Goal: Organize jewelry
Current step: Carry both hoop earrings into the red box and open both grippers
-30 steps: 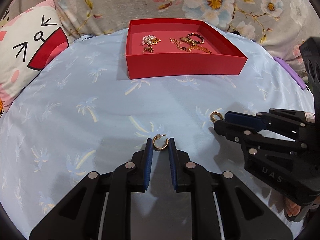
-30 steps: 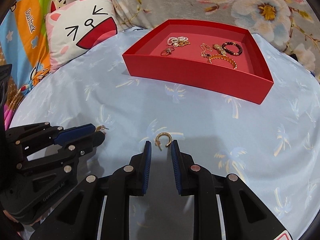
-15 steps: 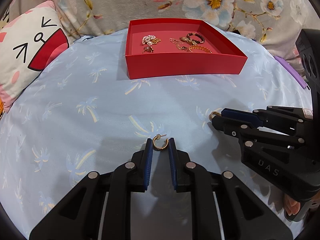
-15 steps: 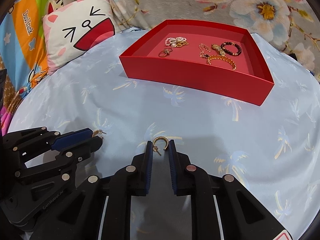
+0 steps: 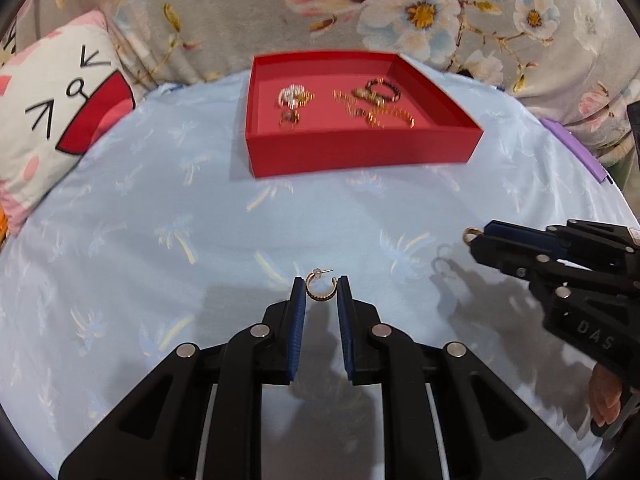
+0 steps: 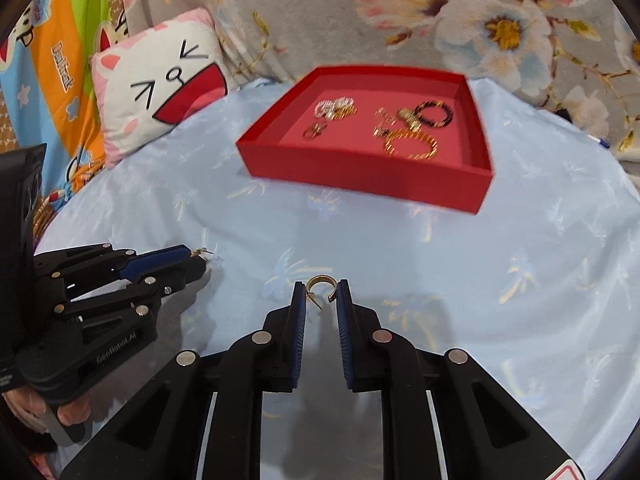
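While both grippers hang over the blue sheet, each pinches one gold hoop earring at its tips.

Left gripper (image 5: 320, 292): jaws nearly closed, blue pads pressing both sides of the left earring (image 5: 319, 290); hoop opening faces up, post pointing right.
Right gripper (image 6: 321, 294): jaws narrowed to the same small gap, pads clamped on the right earring (image 6: 320, 289); arch on top, post slanting down between the fingers.
Right earring, left view: seen as a small gold loop (image 5: 471, 235) poking from the other gripper's tip, clear of the sheet, its shadow on the cloth below.
Left earring, right view: only a gold post (image 6: 201, 253) shows past the tip.
Tray (image 5: 360, 152): red, shallow, on the sheet beyond both grippers, well apart from them.
Tray contents: pearl piece (image 6: 334, 107), small ring (image 6: 314, 131), gold chain (image 6: 385, 120), dark bead bracelet (image 6: 434, 114), gold bangle (image 6: 410, 144).
Sheet (image 5: 168, 216): pale blue, palm print.
Pillow (image 6: 160, 80): cartoon face, left of the tray.
Backdrop: grey floral fabric (image 5: 420, 12).
Person: fingers (image 6: 72, 412) gripping the left handle.
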